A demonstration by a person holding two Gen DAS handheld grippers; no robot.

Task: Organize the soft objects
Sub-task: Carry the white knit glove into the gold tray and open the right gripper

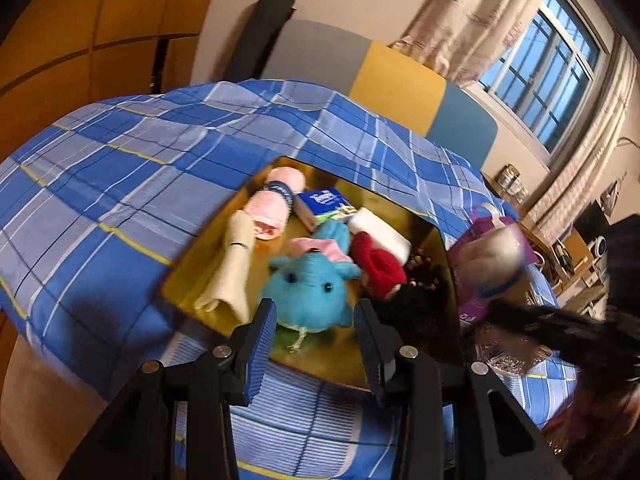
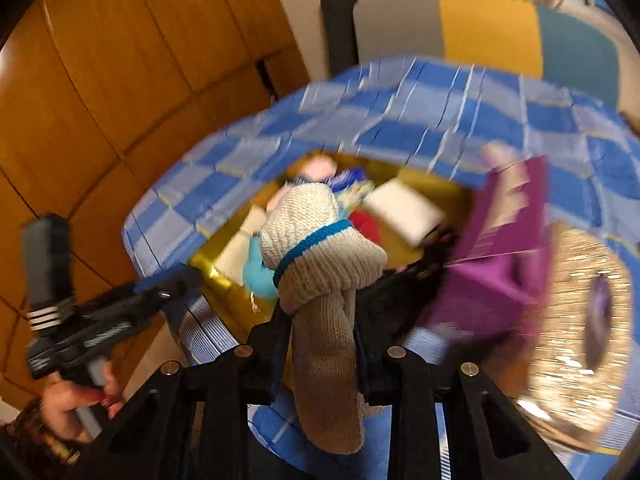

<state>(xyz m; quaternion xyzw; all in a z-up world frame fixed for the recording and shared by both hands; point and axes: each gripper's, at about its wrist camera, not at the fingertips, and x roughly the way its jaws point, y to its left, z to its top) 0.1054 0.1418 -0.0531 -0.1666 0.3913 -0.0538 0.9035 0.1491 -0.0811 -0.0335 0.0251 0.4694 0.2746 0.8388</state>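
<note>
Knit sock (image 2: 320, 264) clamped in right gripper (image 2: 322, 344) fingers, hanging over gold tray (image 1: 192, 276) on bed. Lower it into bare tray corner before releasing. Left gripper (image 1: 314, 344) fingers apart, empty, near blue plush (image 1: 308, 288).

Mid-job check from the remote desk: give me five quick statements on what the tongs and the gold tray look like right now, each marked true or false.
1. The right tongs grip a beige knitted sock with a blue band. True.
2. The left tongs hold the blue plush toy. False: they are open with nothing gripped; the toy lies in the tray beyond them.
3. The gold tray rests on the blue checked cloth. True.
4. The gold tray has nothing in it. False: it holds the blue plush toy, a pink yarn skein, a red knitted item and more.
5. A purple box sits beside the tray. True.
</note>
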